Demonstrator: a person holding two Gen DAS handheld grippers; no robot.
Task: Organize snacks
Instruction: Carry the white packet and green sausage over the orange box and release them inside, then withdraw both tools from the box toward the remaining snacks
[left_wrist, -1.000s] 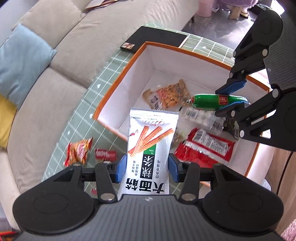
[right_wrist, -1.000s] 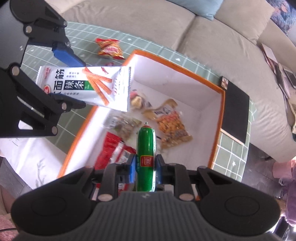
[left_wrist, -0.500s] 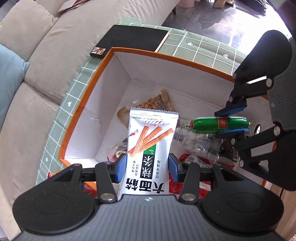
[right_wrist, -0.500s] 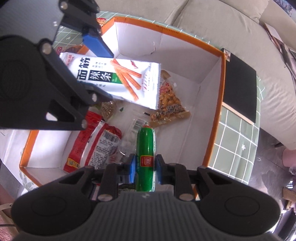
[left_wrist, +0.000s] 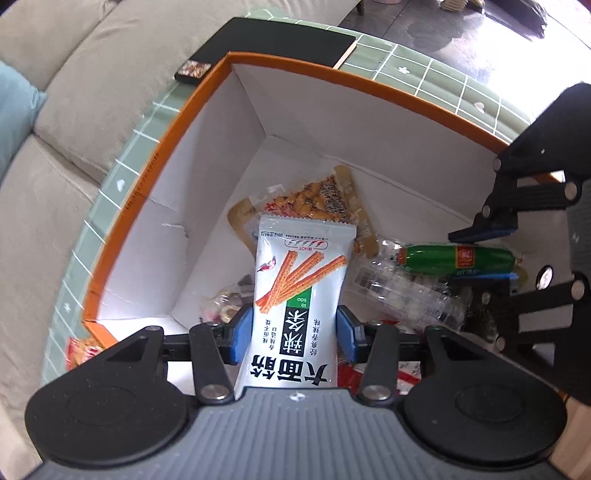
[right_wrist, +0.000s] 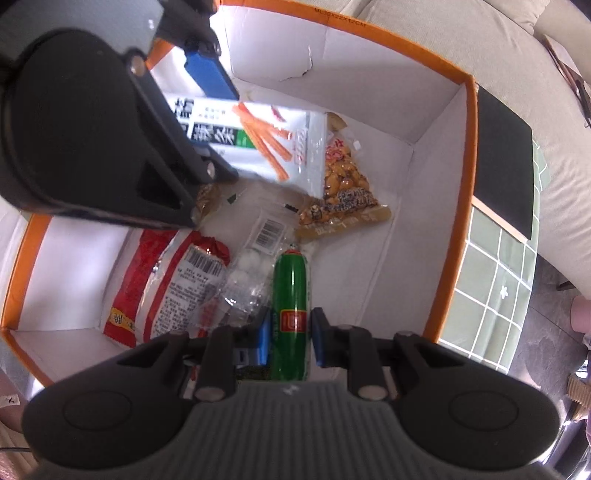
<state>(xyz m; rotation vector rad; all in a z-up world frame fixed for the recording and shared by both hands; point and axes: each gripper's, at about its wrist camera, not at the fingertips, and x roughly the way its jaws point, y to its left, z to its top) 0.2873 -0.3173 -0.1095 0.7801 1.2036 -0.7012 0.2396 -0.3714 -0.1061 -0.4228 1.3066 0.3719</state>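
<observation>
My left gripper (left_wrist: 295, 328) is shut on a white spicy-strip snack packet (left_wrist: 301, 295) and holds it inside the orange-rimmed white box (left_wrist: 177, 147). My right gripper (right_wrist: 290, 336) is shut on a green sausage (right_wrist: 291, 295), also low inside the box (right_wrist: 465, 184). The sausage shows in the left wrist view (left_wrist: 458, 258) between the right gripper's blue pads. The packet shows in the right wrist view (right_wrist: 266, 144). On the box floor lie a peanut bag (right_wrist: 343, 188), a red packet (right_wrist: 166, 288) and a clear candy bag (right_wrist: 247, 280).
The box stands on a green tiled table (right_wrist: 495, 288) beside a beige sofa (left_wrist: 55, 92). A black notebook (left_wrist: 273, 44) lies on the table past the box. A red snack packet (left_wrist: 81, 350) lies outside the box's near-left corner.
Both grippers have moved lower into the box with their snacks still held. The box walls now fill more of both views.
</observation>
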